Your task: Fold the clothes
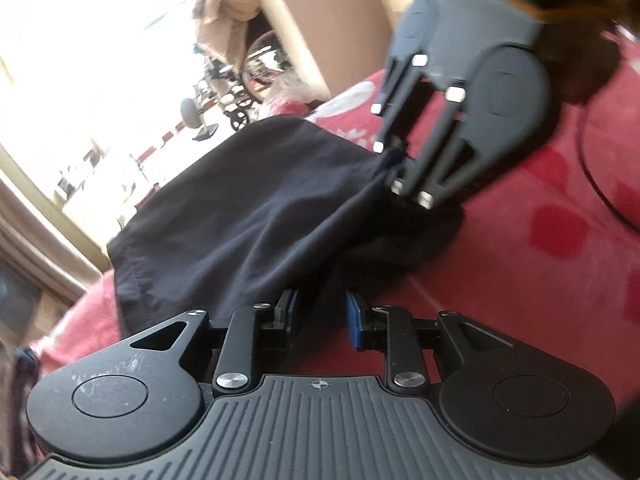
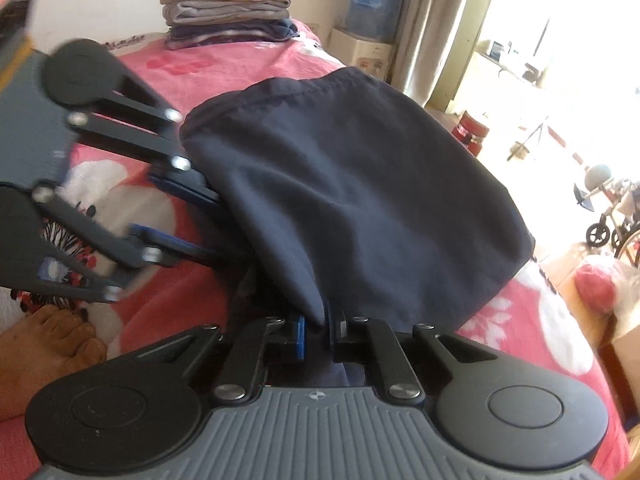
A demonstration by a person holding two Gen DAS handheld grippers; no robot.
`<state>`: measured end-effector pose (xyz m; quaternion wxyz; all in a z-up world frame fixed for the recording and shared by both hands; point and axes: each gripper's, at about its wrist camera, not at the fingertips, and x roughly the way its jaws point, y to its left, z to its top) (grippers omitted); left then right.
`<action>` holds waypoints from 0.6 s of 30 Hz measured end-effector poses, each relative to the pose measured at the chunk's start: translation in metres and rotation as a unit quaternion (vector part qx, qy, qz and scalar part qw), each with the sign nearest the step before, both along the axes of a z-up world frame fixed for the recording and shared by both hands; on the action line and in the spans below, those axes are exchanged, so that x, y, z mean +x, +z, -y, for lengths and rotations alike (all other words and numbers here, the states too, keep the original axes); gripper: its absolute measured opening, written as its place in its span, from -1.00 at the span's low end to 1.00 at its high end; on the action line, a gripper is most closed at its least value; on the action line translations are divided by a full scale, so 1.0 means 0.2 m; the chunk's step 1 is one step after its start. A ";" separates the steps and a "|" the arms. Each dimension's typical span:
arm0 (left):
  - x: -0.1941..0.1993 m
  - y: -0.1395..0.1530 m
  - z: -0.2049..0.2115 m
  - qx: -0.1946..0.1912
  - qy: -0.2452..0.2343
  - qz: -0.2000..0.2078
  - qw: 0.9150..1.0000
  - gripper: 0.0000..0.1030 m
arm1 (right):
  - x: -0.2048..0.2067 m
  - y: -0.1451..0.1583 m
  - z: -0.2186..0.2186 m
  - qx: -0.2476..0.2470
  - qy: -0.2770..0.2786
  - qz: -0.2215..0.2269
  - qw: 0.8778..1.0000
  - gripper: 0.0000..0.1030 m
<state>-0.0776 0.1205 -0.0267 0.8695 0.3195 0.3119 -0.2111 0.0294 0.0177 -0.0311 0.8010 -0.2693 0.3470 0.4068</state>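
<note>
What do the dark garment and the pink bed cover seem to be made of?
Dark garment: probably thin woven cotton or a blend, matte navy; soft creases and a stitched hem. Pink bed cover: looks like plush fleece, printed; its surface seems fuzzy, though blur leaves that uncertain.

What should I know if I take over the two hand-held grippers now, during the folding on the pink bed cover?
Left gripper: open, pads apart at the near edge of the dark navy cloth garment, not pinching it.
Right gripper: shut on a corner of the garment, which hangs up from it in a fold.
The garment lies bunched on the pink patterned bed cover.
Done: a stack of folded beige, grey and purple clothes sits at the far end of the bed.
Left: re-grip with the left gripper, finish folding the garment, probably add it to the stack.
</note>
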 end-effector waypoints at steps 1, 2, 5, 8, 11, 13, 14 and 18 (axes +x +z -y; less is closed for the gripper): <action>-0.02 0.01 0.00 0.007 -0.010 0.001 1.000 -0.51 | 0.00 0.00 0.00 0.000 0.001 0.001 1.000 -0.81; -0.04 0.01 0.00 0.013 -0.016 0.002 1.000 -0.50 | 0.00 0.00 0.00 -0.001 0.002 0.002 1.000 -0.81; -0.05 0.00 0.01 0.018 -0.021 0.001 1.000 -0.51 | -0.01 0.00 0.00 0.000 0.003 0.004 1.000 -0.81; -0.05 0.00 0.03 0.002 -0.032 -0.005 0.999 -0.51 | 0.00 0.01 0.00 0.005 0.002 0.002 1.000 -0.81; -0.04 -0.02 0.07 -0.020 -0.056 -0.011 0.998 -0.51 | 0.00 0.02 0.01 0.013 0.000 -0.001 1.000 -0.81; -0.02 -0.03 0.10 -0.034 -0.066 -0.010 0.997 -0.51 | 0.01 0.03 0.02 0.018 -0.001 -0.004 1.000 -0.82; -0.01 -0.04 0.11 -0.040 -0.067 -0.008 0.997 -0.51 | 0.01 0.03 0.02 0.021 -0.002 -0.005 1.000 -0.82; 0.07 -0.09 0.12 -0.057 -0.059 -0.011 0.997 -0.53 | 0.00 0.06 0.04 0.033 0.001 -0.006 0.999 -0.85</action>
